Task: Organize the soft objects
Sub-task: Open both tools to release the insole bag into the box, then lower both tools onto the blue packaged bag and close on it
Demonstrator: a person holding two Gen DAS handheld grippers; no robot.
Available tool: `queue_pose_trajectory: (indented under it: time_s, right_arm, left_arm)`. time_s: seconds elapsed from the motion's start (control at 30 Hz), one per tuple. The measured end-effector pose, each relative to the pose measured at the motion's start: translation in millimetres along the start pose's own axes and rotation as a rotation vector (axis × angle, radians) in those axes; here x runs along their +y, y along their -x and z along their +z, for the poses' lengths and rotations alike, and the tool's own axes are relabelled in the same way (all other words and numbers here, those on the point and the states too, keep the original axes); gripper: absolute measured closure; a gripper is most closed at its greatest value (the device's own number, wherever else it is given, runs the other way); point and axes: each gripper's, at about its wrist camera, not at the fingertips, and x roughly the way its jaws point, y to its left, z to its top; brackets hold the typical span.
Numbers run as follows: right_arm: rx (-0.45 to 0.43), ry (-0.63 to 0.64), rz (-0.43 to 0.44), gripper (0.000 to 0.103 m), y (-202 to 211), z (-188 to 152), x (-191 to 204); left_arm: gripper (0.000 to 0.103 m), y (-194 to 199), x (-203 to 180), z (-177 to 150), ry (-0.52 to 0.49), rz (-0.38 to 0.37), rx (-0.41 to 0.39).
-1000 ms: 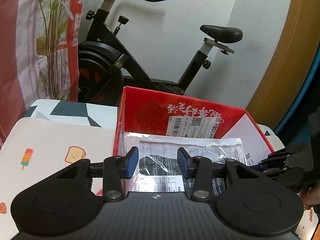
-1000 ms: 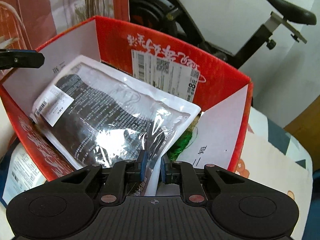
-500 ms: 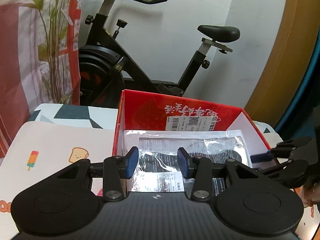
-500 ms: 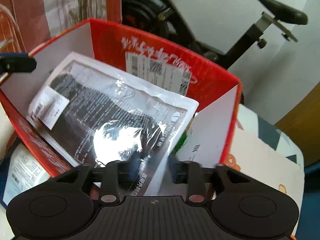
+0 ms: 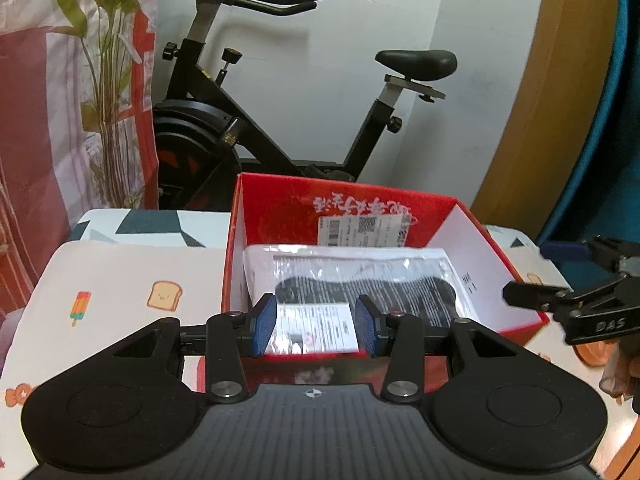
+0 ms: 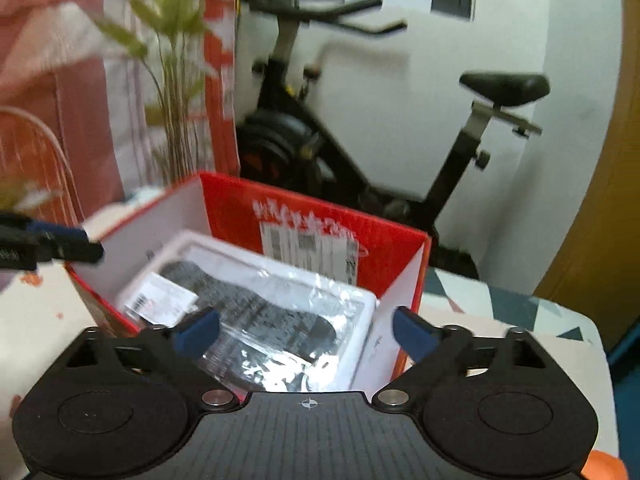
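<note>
A clear plastic bag with a dark soft item [image 5: 360, 280] lies inside the red cardboard box [image 5: 280, 200]. It also shows in the right wrist view [image 6: 272, 312], in the same box [image 6: 404, 252]. My left gripper [image 5: 316, 330] is open and empty, just in front of the box's near wall. My right gripper [image 6: 306, 332] is wide open and empty, above the box's near corner; it shows at the right edge of the left wrist view [image 5: 536, 272].
The box stands on a cloth with cartoon prints [image 5: 120, 280]. A black exercise bike [image 5: 280, 120] stands behind the table by a white wall. A printed curtain [image 5: 60, 100] hangs at the left. A wooden panel [image 5: 560, 120] is at the right.
My right gripper has opened and let go of the bagged item, which now lies in the box, and has pulled back and up. My left gripper has also drawn back a little.
</note>
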Motion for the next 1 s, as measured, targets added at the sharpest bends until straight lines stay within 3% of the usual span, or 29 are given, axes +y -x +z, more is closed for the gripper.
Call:
queue_pose_trajectory:
  time_s: [0.07, 0.2, 0.3, 0.47, 0.63, 0.77, 1.0]
  right_arm:
    - [-0.033, -0.014, 0.004, 0.0, 10, -5, 1]
    - [-0.077, -0.032, 0.008, 0.0, 25, -16, 5]
    - [-0.104, -0.053, 0.011, 0.0, 32, -25, 7]
    - [-0.17, -0.076, -0.029, 0.0, 45, -45, 15]
    - [-0.191, -0.092, 0.029, 0.0, 50, -68, 25]
    - [-0.212, -0.097, -0.041, 0.0, 51, -89, 40]
    - [-0.139, -0.157, 0.009, 0.0, 39, -119, 46]
  left_arm:
    - [0.049, 4, -2, -5, -0.007, -0.009, 0.008]
    - [0.019, 14, -7, -17, -0.024, -0.019, 0.012]
    - [0.007, 21, -9, -26, -0.032, -0.025, 0.006]
    - [0.0, 28, -9, -42, -0.019, -0.015, 0.0]
    - [0.0, 33, -6, -62, 0.024, 0.044, 0.007]
    - [0.0, 32, -2, -81, 0.059, 0.054, 0.043]
    - [0.0, 31, 11, -103, 0.095, 0.102, 0.08]
